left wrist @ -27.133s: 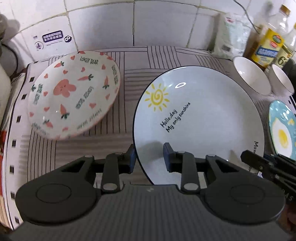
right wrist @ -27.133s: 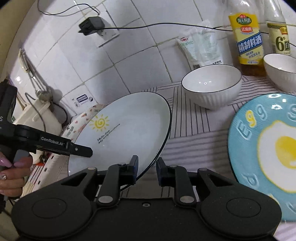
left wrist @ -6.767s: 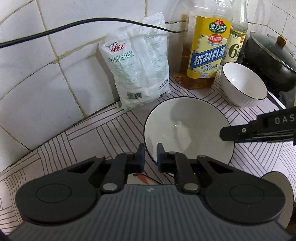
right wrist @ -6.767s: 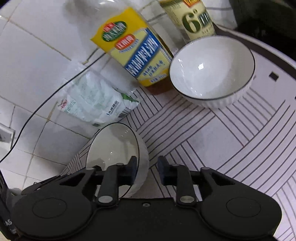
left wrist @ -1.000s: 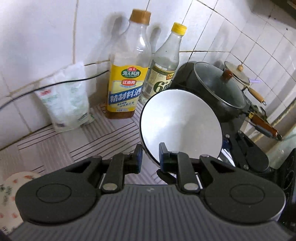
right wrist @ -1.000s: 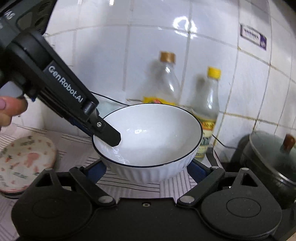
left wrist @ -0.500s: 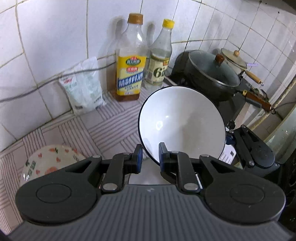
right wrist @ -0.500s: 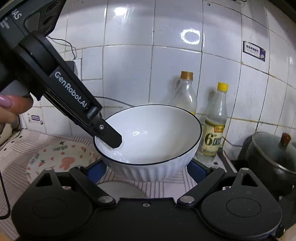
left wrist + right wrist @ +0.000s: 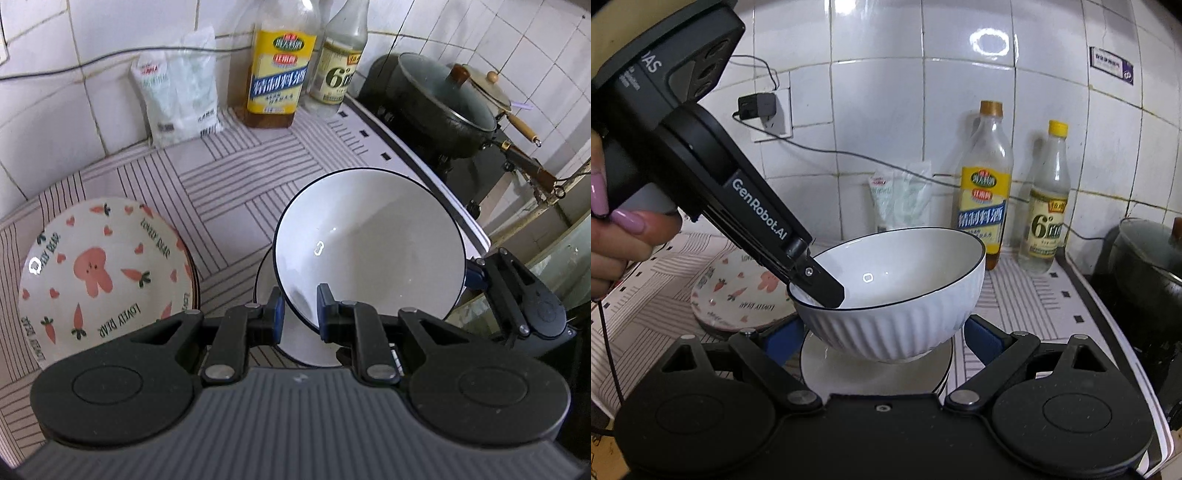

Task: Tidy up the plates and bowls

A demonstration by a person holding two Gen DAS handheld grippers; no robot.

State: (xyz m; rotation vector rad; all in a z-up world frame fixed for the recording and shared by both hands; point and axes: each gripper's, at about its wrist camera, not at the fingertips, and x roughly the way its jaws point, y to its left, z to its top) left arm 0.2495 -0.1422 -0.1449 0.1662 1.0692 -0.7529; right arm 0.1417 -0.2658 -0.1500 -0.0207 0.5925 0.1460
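My left gripper [image 9: 300, 308] is pinched almost shut on the near rim of a white bowl [image 9: 369, 243], one finger inside the wall and one outside, while my right gripper [image 9: 884, 338] stands wide with its blue pads against the bowl's ribbed flanks, cradling it from the opposite side. I judge the two-sided hold is there because a thin rim pinch alone would let a deep bowl swing; the wide jaws steady its body.

The bowl hangs clear above a second bowl [image 9: 875, 373] that sits on the striped mat [image 9: 236, 173], and that lower bowl is my landmark: the held one is directly over it, not touching as far as I can tell, lined up for nesting. The rabbit-print plate stack [image 9: 99, 277] lies just left of the lower bowl; the yellow-label bottle [image 9: 279, 74] and the salt bag [image 9: 177, 99] stand well behind it at the tiled wall; the lidded pot [image 9: 439, 103] is behind and to its right.

The held bowl's mouth faces up and tips somewhat toward my left gripper, foot pointing down at the bowl below. Being round, it has no long axis across; its centre line runs near upright, slightly leaning.
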